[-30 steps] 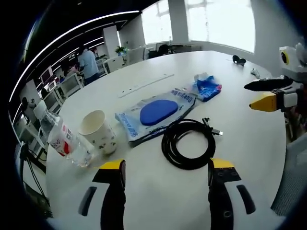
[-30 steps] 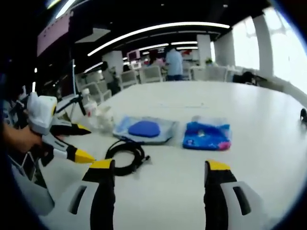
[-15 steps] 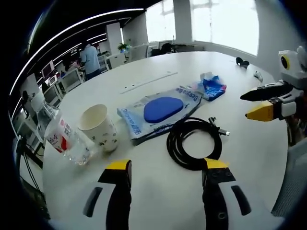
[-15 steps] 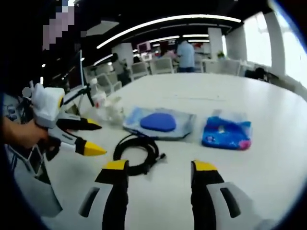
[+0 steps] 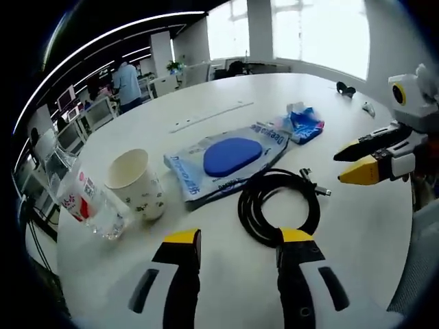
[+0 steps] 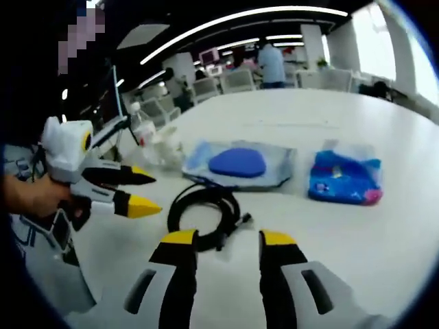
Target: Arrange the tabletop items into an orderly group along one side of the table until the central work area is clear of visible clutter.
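Both grippers' jaws have narrowed since earlier; left gripper (image 5: 234, 241) and right gripper (image 6: 228, 239) stay part-open, empty. Straddle coiled cable (image 5: 278, 205) squarely before closing.

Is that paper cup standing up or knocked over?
Standing up. The cup rests on its base on the table with its open mouth facing up, beside a plastic bottle that lies tipped on its side.

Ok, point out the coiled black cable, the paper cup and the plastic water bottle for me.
coiled black cable (image 5: 255, 221): left gripper view, left side of the loop.
paper cup (image 5: 139, 186): left gripper view, middle of its outer wall.
plastic water bottle (image 5: 84, 203): left gripper view, on its label.
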